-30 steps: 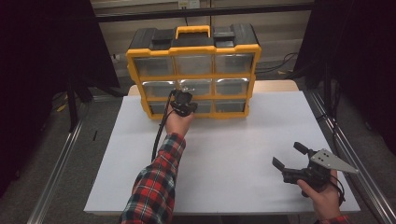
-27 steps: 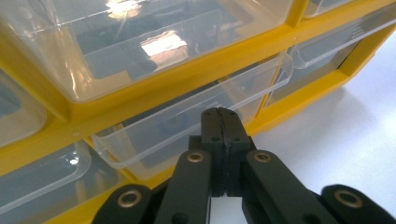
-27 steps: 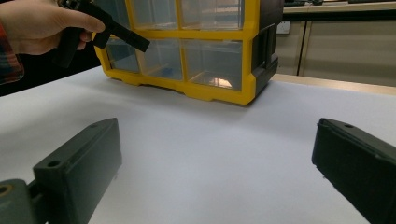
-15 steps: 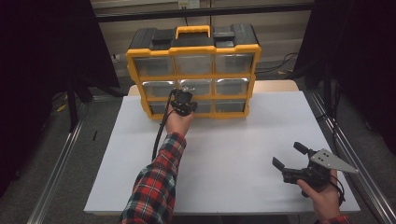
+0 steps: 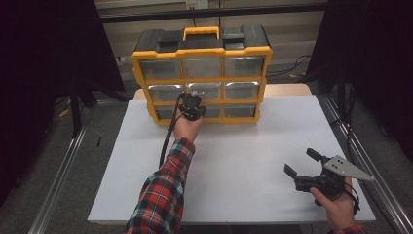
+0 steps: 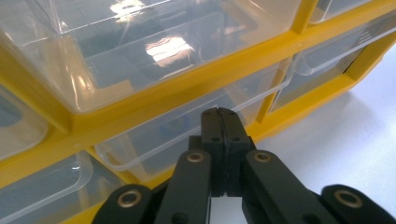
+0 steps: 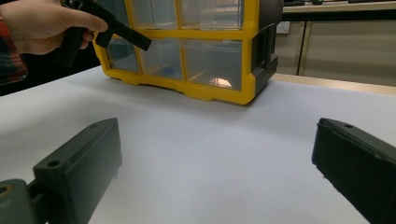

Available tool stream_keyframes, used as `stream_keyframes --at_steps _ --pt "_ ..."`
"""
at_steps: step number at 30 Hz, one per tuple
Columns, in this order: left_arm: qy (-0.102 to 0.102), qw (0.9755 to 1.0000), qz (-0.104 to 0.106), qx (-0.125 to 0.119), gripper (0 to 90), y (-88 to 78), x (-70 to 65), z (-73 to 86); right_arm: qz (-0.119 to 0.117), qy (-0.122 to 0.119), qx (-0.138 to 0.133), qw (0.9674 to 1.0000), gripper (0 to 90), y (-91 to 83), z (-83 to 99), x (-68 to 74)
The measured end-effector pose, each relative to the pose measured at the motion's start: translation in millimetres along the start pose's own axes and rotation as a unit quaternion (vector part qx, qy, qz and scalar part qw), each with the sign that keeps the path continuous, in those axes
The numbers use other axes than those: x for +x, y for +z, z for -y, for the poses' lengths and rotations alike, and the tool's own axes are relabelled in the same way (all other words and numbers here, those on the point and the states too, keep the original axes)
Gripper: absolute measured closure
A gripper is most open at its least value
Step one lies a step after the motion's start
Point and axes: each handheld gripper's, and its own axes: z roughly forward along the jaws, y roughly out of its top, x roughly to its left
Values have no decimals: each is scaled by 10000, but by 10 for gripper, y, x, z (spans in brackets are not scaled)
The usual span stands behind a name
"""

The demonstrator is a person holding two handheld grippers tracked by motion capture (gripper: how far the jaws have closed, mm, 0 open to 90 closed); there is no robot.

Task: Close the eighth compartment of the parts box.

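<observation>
Cabinet: a yellow drawer cabinet (image 5: pixel 202 73) with clear drawers stands at the far edge of the white table (image 5: pixel 234 165).
Left gripper (image 6: pixel 219 114): jaws pressed flat together, holding nothing, tips right at the lip of the cabinet's bottom middle drawer (image 6: pixel 187 140) (touching or just short, I cannot tell).
Right gripper (image 5: pixel 303 163): well away from the cabinet, near the table's front right corner, jaws spread wide and empty.
Done: the left gripper has reached the drawer front.
Left: all drawers look pushed in, so the pull itself seems not yet begun.
</observation>
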Motion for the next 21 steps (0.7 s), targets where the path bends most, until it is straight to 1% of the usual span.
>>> stream_keyframes --at_steps 1,2,3,4,6,9,11,13,15,18,19,20,21 --pt "39 10000 3 25 900 -3 6 -1 -2 -5 9 10000 8 -2 0 -3" --pt "1 10000 -2 -51 900 6 2 2 1 -3 8 10000 8 -1 1 -3" --pt "-15 10000 -5 -62 900 8 0 1 -3 -2 8 10000 8 -1 0 -3" --pt "11 10000 -5 -10 900 1 2 -3 -4 -5 7 10000 8 -1 0 -3" --pt "-51 10000 9 -52 900 11 -9 -1 -1 -9 6 10000 8 -1 1 -3" --pt "-43 10000 5 -61 900 11 -7 1 1 22 5 10000 8 0 -1 -3" --pt "-42 10000 4 -65 900 12 -7 5 -2 -11 5 10000 8 0 1 -6" --pt "164 9998 14 85 900 -11 22 3 7 9 6 10000 8 0 -1 -6" --pt "136 9999 31 66 888 -11 18 3 7 18 10 10000 8 1 -1 -4" --pt "78 9999 65 -40 871 -12 7 2 1 19 5 10000 9 0 -1 -5" --pt "85 9999 83 -36 865 -15 5 1 4 38 8 10000 8 -2 -2 -4" --pt "131 9999 87 35 863 -28 9 -1 8 29 -3 10000 8 -1 -2 -6" --pt "135 9999 89 34 854 -34 7 -1 9 30 -1 10000 8 0 -2 -7"
